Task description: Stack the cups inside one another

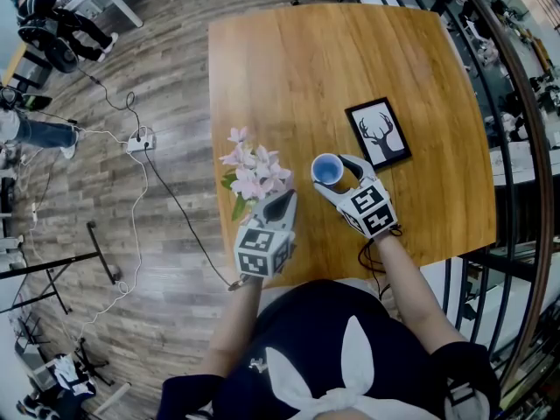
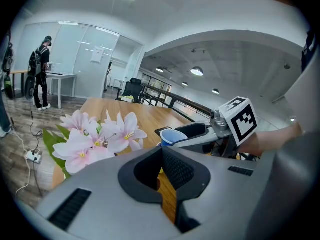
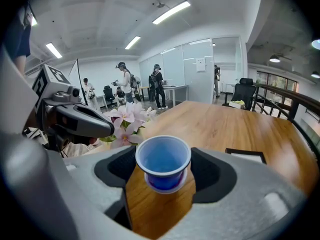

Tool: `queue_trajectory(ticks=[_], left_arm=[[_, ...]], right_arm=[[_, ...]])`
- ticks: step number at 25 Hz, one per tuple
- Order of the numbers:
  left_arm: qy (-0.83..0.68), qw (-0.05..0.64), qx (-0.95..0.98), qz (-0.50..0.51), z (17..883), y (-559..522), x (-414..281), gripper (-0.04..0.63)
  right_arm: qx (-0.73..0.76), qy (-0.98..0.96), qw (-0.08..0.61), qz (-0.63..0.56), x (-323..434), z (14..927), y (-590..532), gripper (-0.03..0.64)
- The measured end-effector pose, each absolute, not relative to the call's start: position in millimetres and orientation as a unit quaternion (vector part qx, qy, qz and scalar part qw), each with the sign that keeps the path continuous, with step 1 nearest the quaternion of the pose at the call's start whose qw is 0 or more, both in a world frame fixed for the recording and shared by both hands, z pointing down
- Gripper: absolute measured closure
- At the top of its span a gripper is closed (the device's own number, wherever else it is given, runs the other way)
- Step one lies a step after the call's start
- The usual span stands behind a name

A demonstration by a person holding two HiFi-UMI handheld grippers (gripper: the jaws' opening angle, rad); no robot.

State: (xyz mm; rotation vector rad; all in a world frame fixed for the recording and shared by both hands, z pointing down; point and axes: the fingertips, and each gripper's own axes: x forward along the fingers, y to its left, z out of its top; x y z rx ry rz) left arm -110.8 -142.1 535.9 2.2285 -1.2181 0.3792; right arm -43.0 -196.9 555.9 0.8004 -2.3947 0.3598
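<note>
Starting nearest the person, the left hand-held gripper (image 1: pixel 284 198) hangs over the worktop (image 1: pixel 289 77) edge with its jaws together and nothing between them. The right hand-held gripper (image 1: pixel 341 178) seems to grip the rim of a blue cup (image 3: pixel 163 159), which sits nested in a second cup (image 3: pixel 165 188) whose pale rim shows just beneath. Farther out are pink flowers (image 1: pixel 254 175) and a framed deer picture (image 1: pixel 379 133); no loose cup shows, so the stacking looks done, with only the release left.
</note>
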Motion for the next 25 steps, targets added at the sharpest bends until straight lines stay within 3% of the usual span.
queue_trajectory(ticks=[19,25], left_arm=[[-0.458,0.272,0.835,0.136,526.5,-138.0,-108.0,0.578],[-0.461,0.263,0.838,0.129,511.8,-135.7,-105.8,0.578]], right_arm=[[0.306,-0.902,0.277,0.129,-33.2,543.0,-179.4,0.264],[0.316,-0.908,0.252,0.112,-34.3,523.0,-169.1,0.356]])
